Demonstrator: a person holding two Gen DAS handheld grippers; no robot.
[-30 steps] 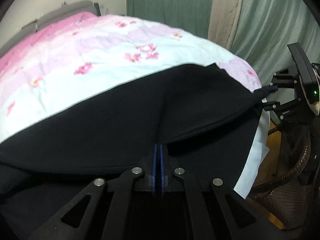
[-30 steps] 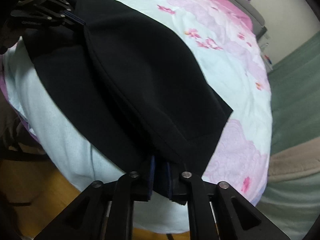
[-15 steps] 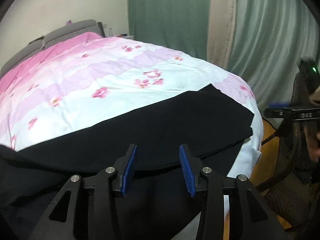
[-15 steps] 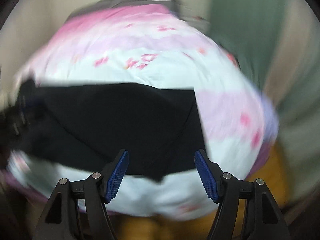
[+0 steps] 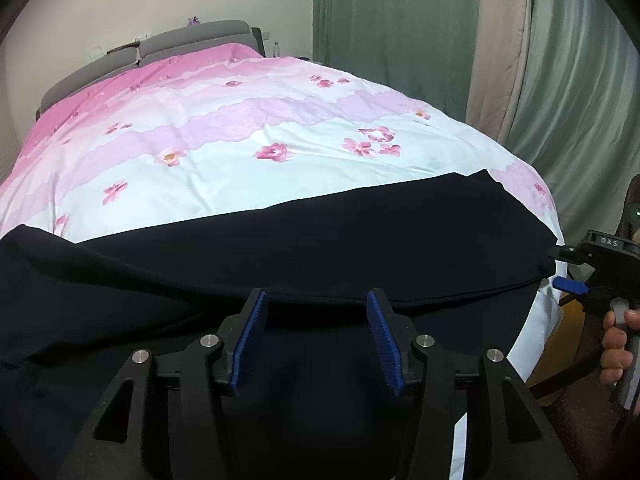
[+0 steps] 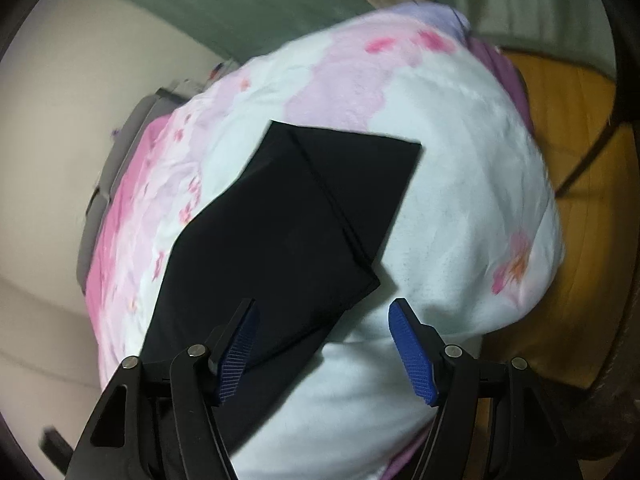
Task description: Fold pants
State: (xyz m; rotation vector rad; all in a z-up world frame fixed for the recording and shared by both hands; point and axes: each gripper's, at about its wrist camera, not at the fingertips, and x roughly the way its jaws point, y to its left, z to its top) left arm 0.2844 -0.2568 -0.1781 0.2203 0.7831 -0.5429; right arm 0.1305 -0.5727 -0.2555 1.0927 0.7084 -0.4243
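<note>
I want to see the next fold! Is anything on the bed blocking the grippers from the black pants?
Nothing visible. The black pants lie flat on the flowered quilt, right under the opening left gripper and closing right gripper, neither holding anything.

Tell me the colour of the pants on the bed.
Plain black pants, clearest in the left wrist view.

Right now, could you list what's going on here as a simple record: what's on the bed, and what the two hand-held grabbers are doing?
surface: bed with a pink and white flowered cover
clothing: black pants lying flat along the near edge of the bed, one layer over another
left gripper: jaws opening, over the pants, pads not pressing the cloth
right gripper: jaws closing, at the end of the pants, nothing pinched
person: a hand holds the right gripper's handle
background: green curtains, grey headboard
</note>
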